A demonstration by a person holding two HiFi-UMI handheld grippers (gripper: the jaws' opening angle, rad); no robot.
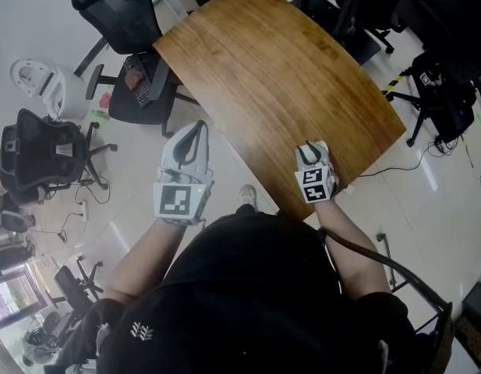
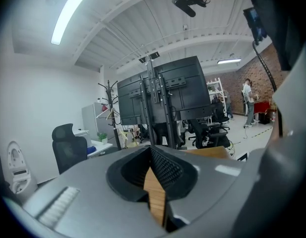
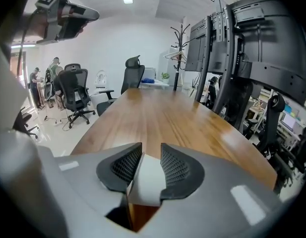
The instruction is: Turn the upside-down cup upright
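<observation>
A white cup (image 3: 147,182) is straddled by the released right gripper (image 3: 152,151) at the brown wooden table's (image 1: 279,76) six o'clock; the left gripper (image 2: 151,155) is clenched.

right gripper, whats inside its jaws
A white cup sits between the right gripper's pads, with the wooden table beneath. The pads cover its sides, so which way up it stands cannot be seen.

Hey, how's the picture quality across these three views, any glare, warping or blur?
Head view: even light, sharp, with a soft sheen on the table. Left gripper view: strongly warped, dark corners, ceiling light blown out. Right gripper view: same warping and dark corners, pale glare streaks along the table, the close-up cup slightly soft.
</observation>
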